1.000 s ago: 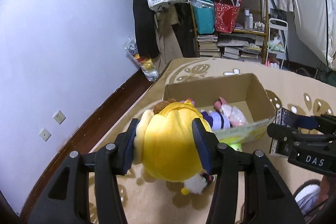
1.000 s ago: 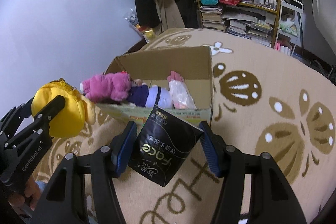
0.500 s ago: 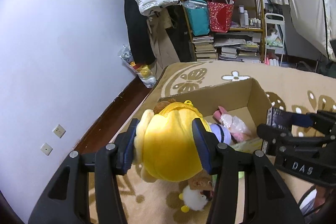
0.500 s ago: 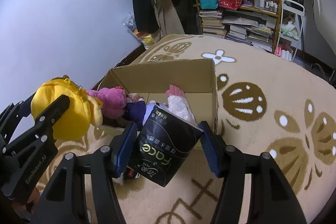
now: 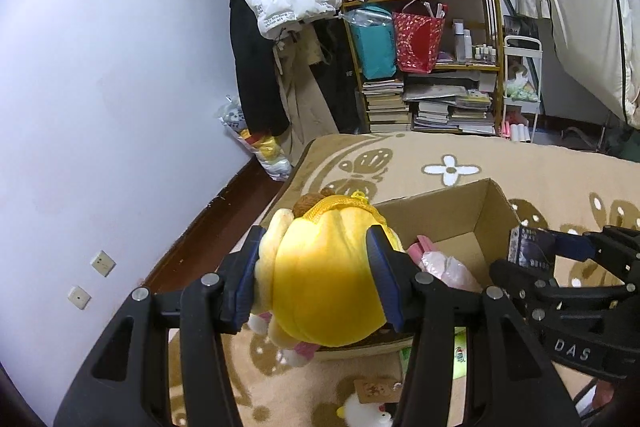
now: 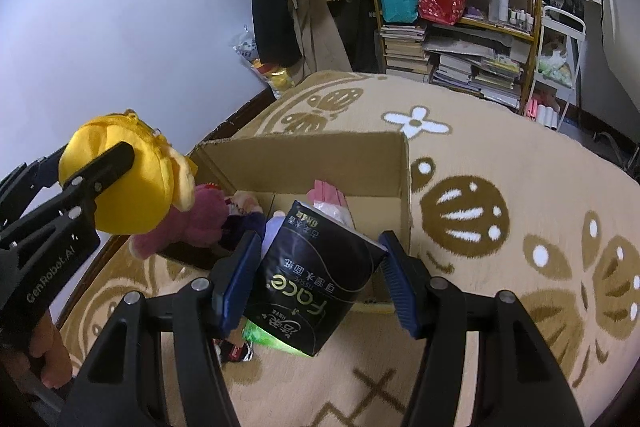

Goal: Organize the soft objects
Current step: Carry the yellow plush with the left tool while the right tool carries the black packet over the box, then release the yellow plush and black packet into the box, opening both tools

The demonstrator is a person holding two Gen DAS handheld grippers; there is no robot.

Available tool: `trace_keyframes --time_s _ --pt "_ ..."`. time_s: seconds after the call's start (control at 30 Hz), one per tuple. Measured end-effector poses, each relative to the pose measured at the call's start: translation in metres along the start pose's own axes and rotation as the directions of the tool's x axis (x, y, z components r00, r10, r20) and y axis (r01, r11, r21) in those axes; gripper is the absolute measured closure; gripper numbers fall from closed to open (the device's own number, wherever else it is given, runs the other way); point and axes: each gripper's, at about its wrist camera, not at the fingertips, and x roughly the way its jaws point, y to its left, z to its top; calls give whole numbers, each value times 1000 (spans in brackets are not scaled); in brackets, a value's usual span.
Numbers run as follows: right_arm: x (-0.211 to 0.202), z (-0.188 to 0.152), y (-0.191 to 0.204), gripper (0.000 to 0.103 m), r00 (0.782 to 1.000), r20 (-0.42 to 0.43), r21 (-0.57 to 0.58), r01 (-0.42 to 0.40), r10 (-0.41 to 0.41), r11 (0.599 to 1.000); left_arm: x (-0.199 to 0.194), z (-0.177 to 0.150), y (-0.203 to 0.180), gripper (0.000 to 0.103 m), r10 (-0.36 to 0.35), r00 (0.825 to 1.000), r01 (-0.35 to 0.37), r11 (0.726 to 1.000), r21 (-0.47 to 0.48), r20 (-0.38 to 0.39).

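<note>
Our left tool (image 5: 316,283) is clamped on a round yellow plush toy with pale floppy ears (image 5: 324,287), blue pads pressing into both flanks, and our right tool (image 6: 316,283) is clamped on a black plastic pack of facial tissue with white lettering (image 6: 316,279), held with its long axis running away from us and tilted. What the coming move turns on, we judge, is where the open brown cardboard box (image 6: 320,159) lies: ahead of and below both tools, its near wall just under their tips. The tissue pack's far end already overhangs the right half of the box, so the right tool seems nearer to a drop, while the plush hangs over the box's near left corner. The right wrist view shows what already lies inside, a pink plush animal (image 6: 192,223) at the left and a pale pink bagged item (image 6: 332,199) further right, with bare cardboard floor beyond. The left wrist view hides the pink plush behind the yellow one, but shows a small white toy (image 5: 364,415) on the beige patterned rug (image 5: 520,167) below.
</note>
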Motion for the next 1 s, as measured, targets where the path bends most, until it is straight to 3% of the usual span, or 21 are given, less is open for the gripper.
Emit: trace_keyframes --time_s 0.4,0.6,1.0 --pt "13 8 -9 39 997 64 3 -36 36 999 26 -6 -9 53 -38 999 38 999 -6 -16" --pt "21 8 -14 39 997 67 17 -51 50 999 40 -12 -11 52 -78 997 77 997 -33 -31" --pt "30 2 -16 38 997 60 29 -58 56 998 52 -20 -13 48 -89 994 88 996 -29 -56"
